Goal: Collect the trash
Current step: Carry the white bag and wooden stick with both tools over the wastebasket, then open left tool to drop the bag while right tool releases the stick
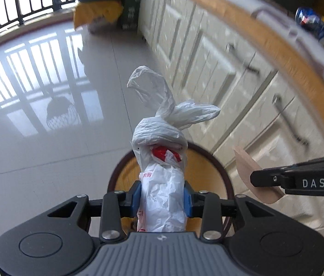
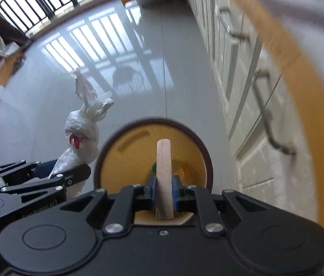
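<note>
my left hand-held gripper (image 1: 163, 199) is clamped on a knotted white plastic bag (image 1: 162, 161), its blue pads (image 1: 136, 199) pressing the body below the knot, and the bag hangs over the near rim of the round bin (image 1: 224, 179) on the floor. my right hand-held gripper (image 2: 164, 192) is clenched on a thin pale wooden piece (image 2: 164, 161), held edge-on right above the bin's yellow inside (image 2: 125, 151).

the bag looks light and soft: crinkled film that will squash under the pads and could slide, so i judge the twisted neck just under the knot the surest place to hold, since the knot itself would stop it slipping through. something red (image 1: 164, 154) shows through the film; what else is inside i cannot tell. the wooden piece looks stiff, light and dry, with a curved edge; gripping across its flat faces, as now, should keep it from turning.

count: one bag, one wooden piece, one bin, two grippers. in the bin i see a green scrap (image 2: 153, 167) and some other bits, too blurred to count. up on the desk (image 1: 242, 16) there is one crushed blue can (image 1: 311, 23), well apart from the bin, likely trash to fetch yet
</note>
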The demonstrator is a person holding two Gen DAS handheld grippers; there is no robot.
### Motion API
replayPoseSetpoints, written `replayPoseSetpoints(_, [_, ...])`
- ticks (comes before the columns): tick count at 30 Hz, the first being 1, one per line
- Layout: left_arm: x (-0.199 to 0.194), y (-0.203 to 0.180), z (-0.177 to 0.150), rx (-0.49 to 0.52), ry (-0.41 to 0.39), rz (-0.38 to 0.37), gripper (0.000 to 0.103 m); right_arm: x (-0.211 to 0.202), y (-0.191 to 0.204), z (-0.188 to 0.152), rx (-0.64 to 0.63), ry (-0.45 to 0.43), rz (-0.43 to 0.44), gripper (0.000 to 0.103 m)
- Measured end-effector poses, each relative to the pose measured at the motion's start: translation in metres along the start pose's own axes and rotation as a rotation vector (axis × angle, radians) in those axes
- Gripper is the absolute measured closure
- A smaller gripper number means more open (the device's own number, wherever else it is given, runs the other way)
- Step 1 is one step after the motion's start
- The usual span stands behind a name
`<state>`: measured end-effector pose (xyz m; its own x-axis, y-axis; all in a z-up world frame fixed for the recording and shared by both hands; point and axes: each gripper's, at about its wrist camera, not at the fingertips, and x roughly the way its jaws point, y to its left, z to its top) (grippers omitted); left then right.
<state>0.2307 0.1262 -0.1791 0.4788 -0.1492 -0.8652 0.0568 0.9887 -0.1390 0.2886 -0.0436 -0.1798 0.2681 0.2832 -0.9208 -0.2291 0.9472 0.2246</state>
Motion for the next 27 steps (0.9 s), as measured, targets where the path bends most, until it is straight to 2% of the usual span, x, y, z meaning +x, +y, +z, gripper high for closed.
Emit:
replayPoseSetpoints(10, [0.074, 0.009, -0.029, 0.138, 0.161, -0.083, 0.065, 0.059, -0.008, -0.002, -0.011, 0.139, -0.031, 0.088])
replayPoseSetpoints(19, [0.134, 0.007, -0.039, 0.255, 0.283, -0.140, 0.064, 0.092, -0.016, -0.001, 0.003, 0.211, -0.010, 0.088])
replayPoseSetpoints(23, [0.153, 0.004, -0.040, 0.337, 0.328, -0.121, 0.064, 0.105, -0.017, 0.001, -0.001, 0.230, -0.008, 0.088])
replayPoseSetpoints(27, [0.165, 0.005, -0.036, 0.367, 0.303, -0.079, 0.062, 0.114, -0.018, 0.000, 0.004, 0.242, -0.010, 0.088])
